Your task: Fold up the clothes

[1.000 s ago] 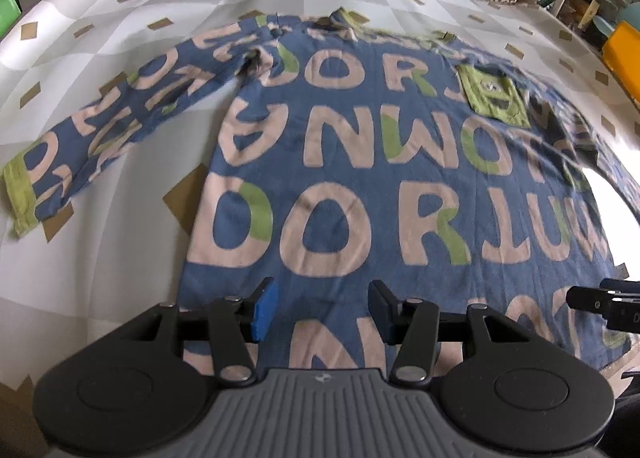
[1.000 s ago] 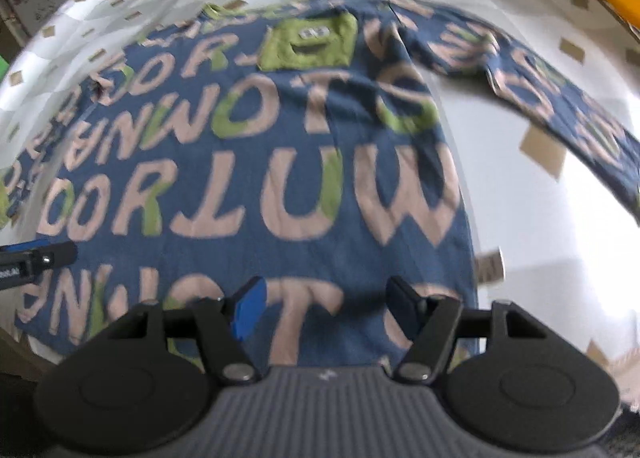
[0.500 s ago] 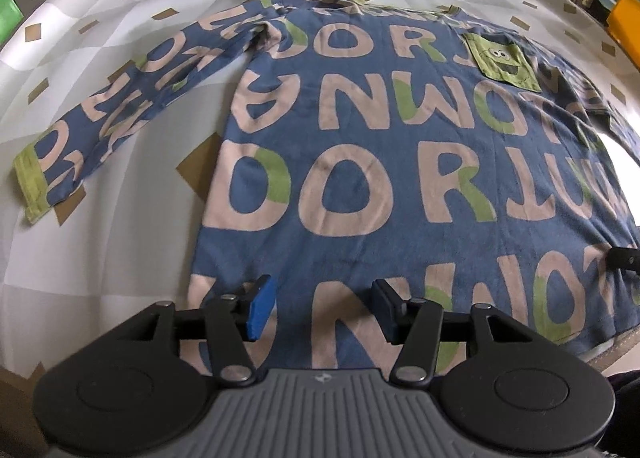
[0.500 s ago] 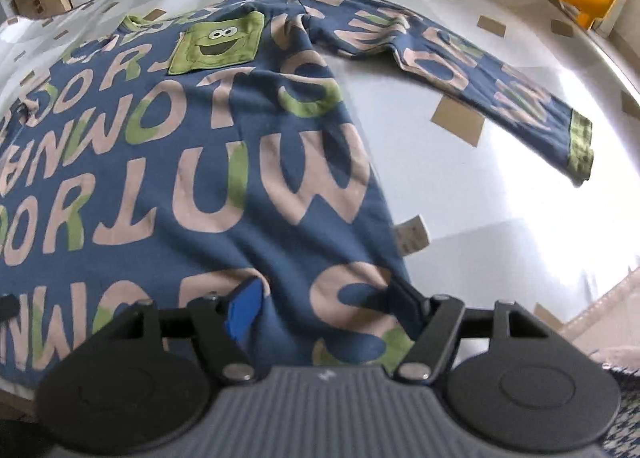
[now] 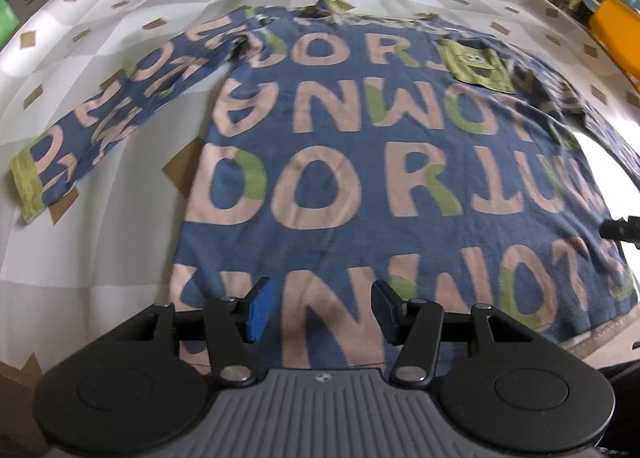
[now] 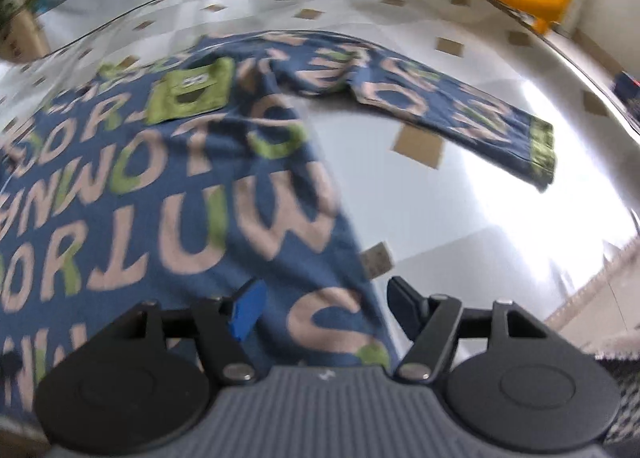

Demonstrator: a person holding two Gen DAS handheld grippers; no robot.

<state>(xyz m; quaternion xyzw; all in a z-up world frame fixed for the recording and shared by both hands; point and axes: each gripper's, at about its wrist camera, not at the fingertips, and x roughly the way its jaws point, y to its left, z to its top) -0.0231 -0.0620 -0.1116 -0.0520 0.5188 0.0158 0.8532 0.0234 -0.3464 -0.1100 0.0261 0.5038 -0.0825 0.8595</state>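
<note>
Basically at square one on the folding. Long-sleeved shirt (image 5: 384, 178), blue with big pink and green letters, spread flat and face up across the checked surface (image 5: 100, 38), collar at the far side, hem nearest the cameras and right at the near edge. Green face pocket (image 5: 478, 66) showing up top, no crease or fold anywhere in the body.

Left sleeve (image 5: 108, 114) stretched out to the side, green cuff (image 5: 26, 182) lying flat on the cloth. Right sleeve (image 6: 432, 106) also out straight, angled away from the body, cuff at the end.

Left tool (image 5: 322, 312) hanging over the hem near the bottom left corner, released, jaws apart with nothing pinched. Right tool (image 6: 324, 308) same deal over the bottom right corner, side seam running between the jaws but not clamped, cloth still flat underneath.

So: laid out and smoothed, probably done. Everything else left, sleeves in, sides over, then bottom up. Likely next: grabbing the hem corners.
</note>
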